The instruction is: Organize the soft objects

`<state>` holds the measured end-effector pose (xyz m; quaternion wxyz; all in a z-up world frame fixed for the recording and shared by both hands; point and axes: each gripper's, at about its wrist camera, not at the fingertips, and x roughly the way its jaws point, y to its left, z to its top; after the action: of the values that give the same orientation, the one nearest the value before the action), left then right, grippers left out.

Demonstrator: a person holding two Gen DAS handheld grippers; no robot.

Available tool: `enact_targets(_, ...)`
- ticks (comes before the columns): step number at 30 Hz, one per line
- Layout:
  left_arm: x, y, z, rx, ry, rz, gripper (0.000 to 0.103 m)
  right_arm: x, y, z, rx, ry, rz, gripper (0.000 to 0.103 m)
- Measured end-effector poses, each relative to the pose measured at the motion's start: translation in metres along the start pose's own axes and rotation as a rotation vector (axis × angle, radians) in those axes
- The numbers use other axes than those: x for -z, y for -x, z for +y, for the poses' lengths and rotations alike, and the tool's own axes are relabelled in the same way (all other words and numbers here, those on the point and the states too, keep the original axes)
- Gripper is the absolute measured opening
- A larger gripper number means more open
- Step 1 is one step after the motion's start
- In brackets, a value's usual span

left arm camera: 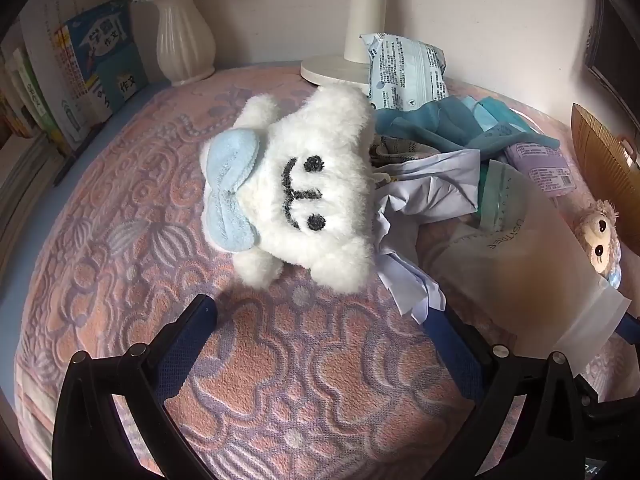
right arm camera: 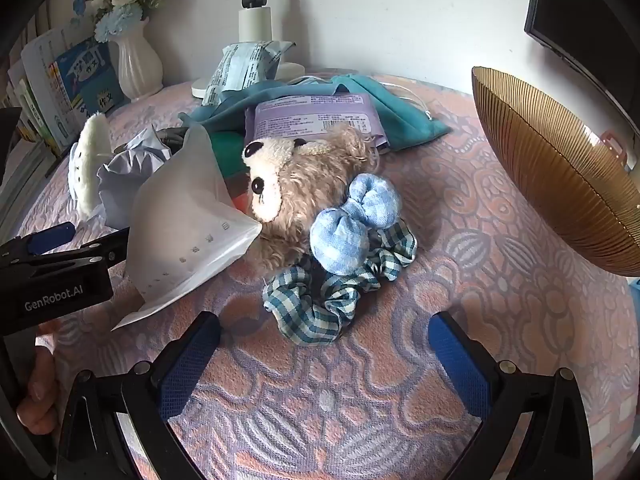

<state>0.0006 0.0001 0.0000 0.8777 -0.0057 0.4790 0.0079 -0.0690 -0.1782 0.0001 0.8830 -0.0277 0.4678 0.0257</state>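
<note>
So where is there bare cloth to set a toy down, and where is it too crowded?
Bare cloth lies left of the white plush, toward the books and vase. There is more between the checked scrunchie and the amber bowl, and just ahead of each open gripper. The middle is crowded: packets, teal cloth, frosted bag and brown plush overlap.

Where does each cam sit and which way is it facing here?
Left wrist: on the left gripper, angled down at the white plush on the patterned cloth; only its own two open fingers show.
Right wrist: on the right gripper, angled down at the brown plush and checked scrunchie; its own open fingers show, plus the left gripper and a hand at the left edge.
Shared: white plush, brown plush, frosted pouch, white vase, amber bowl.
</note>
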Motion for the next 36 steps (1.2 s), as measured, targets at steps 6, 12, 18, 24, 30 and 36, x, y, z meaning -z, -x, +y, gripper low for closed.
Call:
enact_targets(6,0.02,0.03,-0.006,0.009,-0.04,-0.025,0.103,0.006,0.015,0.006,0.027,0.012,-0.021,0.103)
enact_targets(12,0.027,0.087,0.0,0.058,-0.002,-0.126,0.103,0.017,0.066,0.021,-0.009,-0.015,-0.103,0.103)
enact_targets(18,0.026,0.116,0.009,0.049,0.011,-0.27,0.102,0.001,0.096,0.026,0.046,0.037,-0.238,0.103)
enact_targets(24,0.044,0.082,0.011,0.001,0.024,-0.308,0.102,-0.007,0.08,0.029,0.085,0.052,-0.306,0.103)
enact_targets(30,0.046,0.066,0.008,-0.012,0.039,-0.275,0.102,0.0,0.054,0.023,0.062,0.036,-0.274,0.103)
enact_targets(36,0.043,0.065,0.008,-0.029,0.048,-0.263,0.102,0.004,0.042,0.021,0.069,0.025,-0.244,0.103)
